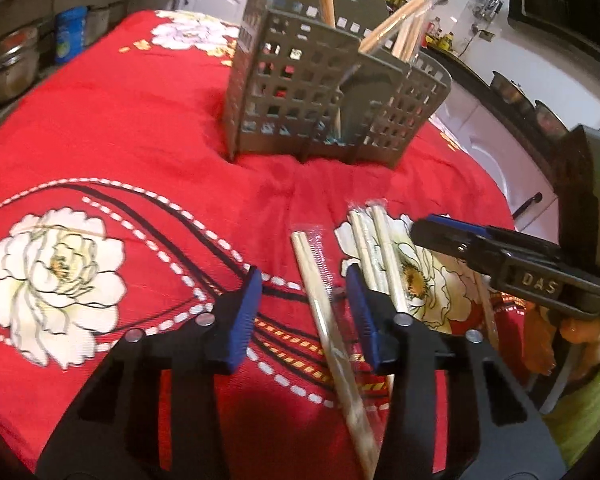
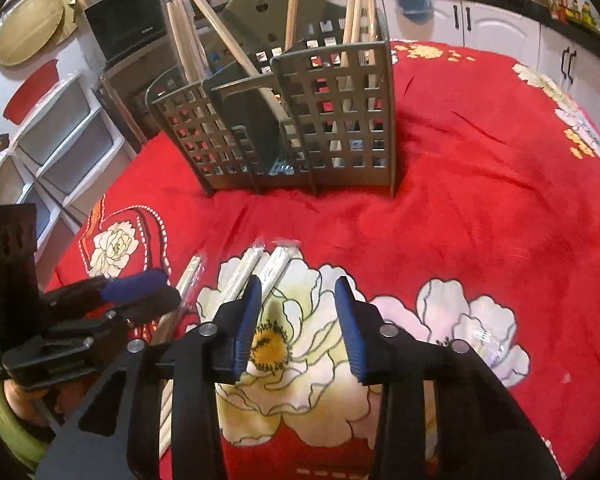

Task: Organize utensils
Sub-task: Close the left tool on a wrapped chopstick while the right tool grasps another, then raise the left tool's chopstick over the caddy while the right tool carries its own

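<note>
hovering low over the red floral tablecloth [image 1: 140,128] on the surface. left tongs [image 1: 304,296] parted to a middling gap, straddling one wrapped pair of chopsticks [image 1: 324,320] that lies between the blue pads [image 1: 246,312] without being pinched; nothing held yet. right tongs [image 2: 296,320] also parted to a middling gap, empty, poised over the white flower print with two more wrapped chopstick pairs [image 2: 256,268] lying just past the left pad, tips pointing toward the holder. same two pairs showing in the left view just beside the lone pair [image 1: 376,256].

further back, standing upright on the cloth, the grey perforated utensil caddy [image 1: 300,92] with several wrapped chopsticks [image 2: 360,8] already leaning in its compartments.

judging the handling: light, stiff, thin wooden sticks, but sleeved in clear plastic, so likely slick and prone to sliding or twisting between the pads. best hold probably near the middle of the length, pads square across both sticks, so the pair lifts level and tips cleanly into a compartment. soft cloth underneath may let the sticks sink a little, calling for a low, flat approach.
</note>
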Tool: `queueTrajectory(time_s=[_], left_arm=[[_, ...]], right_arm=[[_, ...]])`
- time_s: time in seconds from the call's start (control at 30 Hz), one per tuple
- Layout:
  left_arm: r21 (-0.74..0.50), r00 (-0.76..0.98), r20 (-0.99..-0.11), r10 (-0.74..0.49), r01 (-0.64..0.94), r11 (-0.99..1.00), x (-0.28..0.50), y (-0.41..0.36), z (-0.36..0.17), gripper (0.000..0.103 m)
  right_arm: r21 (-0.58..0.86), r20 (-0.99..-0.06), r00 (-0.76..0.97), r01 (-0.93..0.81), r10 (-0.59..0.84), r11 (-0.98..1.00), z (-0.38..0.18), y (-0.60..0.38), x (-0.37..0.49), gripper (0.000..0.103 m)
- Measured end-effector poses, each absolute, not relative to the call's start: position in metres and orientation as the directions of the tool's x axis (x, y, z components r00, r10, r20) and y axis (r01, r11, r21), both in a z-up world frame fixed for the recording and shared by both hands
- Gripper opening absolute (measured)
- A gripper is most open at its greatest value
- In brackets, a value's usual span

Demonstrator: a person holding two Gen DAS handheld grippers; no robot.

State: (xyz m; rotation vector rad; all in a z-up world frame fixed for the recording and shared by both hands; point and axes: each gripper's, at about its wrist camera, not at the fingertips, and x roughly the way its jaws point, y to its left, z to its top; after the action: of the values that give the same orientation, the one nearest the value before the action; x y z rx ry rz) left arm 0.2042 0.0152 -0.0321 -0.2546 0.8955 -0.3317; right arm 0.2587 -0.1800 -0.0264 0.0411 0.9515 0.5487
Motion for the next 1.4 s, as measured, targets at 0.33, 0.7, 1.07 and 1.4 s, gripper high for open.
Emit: queueTrajectory(time_s=[0.33,0.7,1.07,1.4], left_arm=[[-0.336,0.547,-0.746,-0.381,0.186,0.923,0.221,0.003,-0.034,0.024],[-0.315,0.563,-0.747,-0.354,0.17,0.934,0.232,-0.005,-0.035,0.017],[-0.372,0.597,-0.7,-0.391,0.162,0.914,0.232,0.005,-0.027,0.006],[-0.391,0.669,-0.626,-0.402,0.177,0.903,0.217,0.016,0.004,0.005]], right_arm=[[0.26,-0.796,0.409,-0.436,0.447,0.862,-0.038,-0.159,0.283,0.031],[0.287,-0.741,0.458,-0.443,0.49,0.849,-0.034,-0.163,0.28,0.008],[0.308,-0.651,0.581,-0.387,0.489,0.869,0.005,-0.195,0.263,0.007],[0.265,-0.585,0.662,-0.389,0.468,0.882,0.04,-0.205,0.242,0.006]])
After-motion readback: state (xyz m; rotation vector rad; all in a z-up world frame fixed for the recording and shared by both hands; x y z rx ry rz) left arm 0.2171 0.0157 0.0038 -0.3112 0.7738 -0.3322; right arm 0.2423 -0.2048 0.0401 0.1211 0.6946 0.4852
